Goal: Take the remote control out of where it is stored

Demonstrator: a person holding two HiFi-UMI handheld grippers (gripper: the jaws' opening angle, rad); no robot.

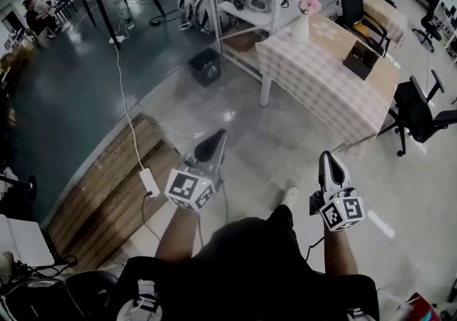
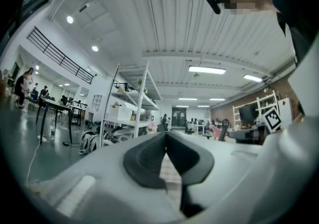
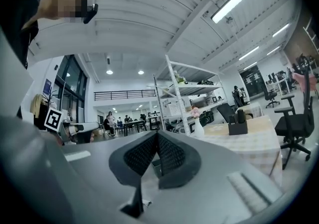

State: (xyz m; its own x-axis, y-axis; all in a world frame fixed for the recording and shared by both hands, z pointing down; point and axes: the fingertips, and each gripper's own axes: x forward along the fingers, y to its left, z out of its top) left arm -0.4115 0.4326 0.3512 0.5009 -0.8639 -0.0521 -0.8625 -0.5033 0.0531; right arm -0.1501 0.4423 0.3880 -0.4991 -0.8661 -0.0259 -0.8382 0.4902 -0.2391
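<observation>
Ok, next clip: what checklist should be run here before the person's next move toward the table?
1. Left gripper empty: ok, fingers together on nothing.
2. Right gripper empty: ok, fingers together on nothing.
3. Remote in sight: cannot tell; the dark box on the table may hold it.
4. Table within reach: not ok, it stands well ahead of both grippers.
5. Vase upright, apart from the box: ok.
</observation>
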